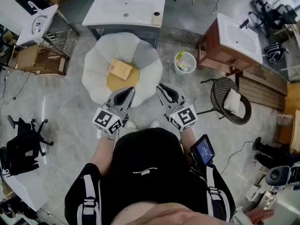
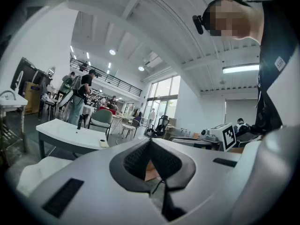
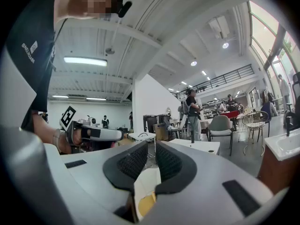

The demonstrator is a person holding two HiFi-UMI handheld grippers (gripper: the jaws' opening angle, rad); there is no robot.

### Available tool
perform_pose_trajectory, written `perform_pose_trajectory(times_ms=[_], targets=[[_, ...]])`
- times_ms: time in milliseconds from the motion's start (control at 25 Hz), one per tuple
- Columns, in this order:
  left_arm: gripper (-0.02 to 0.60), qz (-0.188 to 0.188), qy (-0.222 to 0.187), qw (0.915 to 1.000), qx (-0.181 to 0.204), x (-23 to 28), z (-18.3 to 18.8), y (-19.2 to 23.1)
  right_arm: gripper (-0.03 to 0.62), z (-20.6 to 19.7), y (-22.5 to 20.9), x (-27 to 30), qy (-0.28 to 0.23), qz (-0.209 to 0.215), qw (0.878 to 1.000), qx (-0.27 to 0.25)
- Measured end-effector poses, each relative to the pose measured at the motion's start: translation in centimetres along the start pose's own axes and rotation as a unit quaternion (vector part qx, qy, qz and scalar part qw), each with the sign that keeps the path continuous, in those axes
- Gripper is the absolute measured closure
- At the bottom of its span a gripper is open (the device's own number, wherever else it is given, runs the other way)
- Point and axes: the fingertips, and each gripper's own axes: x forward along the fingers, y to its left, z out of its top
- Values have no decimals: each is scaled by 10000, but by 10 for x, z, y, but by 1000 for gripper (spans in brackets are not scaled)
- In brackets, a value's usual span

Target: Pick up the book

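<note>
From my left gripper, I see only a small brown bit past its tips; I can't tell if that's the book.

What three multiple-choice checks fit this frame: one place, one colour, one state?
1. Where does the book lie?
A. on the petal-shaped seat
B. on the sink counter
C. in the wicker chair

2. What colour is the seat's centre pad?
A. blue
B. yellow
C. red

3. How do the left gripper and right gripper stand?
A. both wide open
B. left shut on the book
C. both shut, empty

Key:
1 A: the head view shows the book flat on the seat's middle.
2 B: the pad under the book is yellow amid white petals.
3 C: each gripper view shows its pads together with nothing between them, and both grippers hover short of the book.
</note>
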Motion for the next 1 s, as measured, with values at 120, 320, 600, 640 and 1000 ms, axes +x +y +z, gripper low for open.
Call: perform_pose_trajectory(times_ms=[120, 320, 600, 640, 1000], targets=[[568, -81, 93, 9999, 34, -6, 2, -2, 523, 1, 10, 4, 18, 40, 10000, 57], [568, -97, 68, 9998, -173, -25, 2, 16, 523, -1, 27, 18, 65, 13, 10000, 44], [568, -94, 118, 9997, -206, -45, -7, 34, 523, -4, 42, 28, 70, -108, 9999, 77], [568, -86, 124, 9997, -168, -47, -6, 36, 523, -4, 45, 30, 72, -114, 9999, 92], [568, -17, 131, 9999, -89, -92, -3, 80, 524, -8, 83, 72, 177, -224, 9994, 199]])
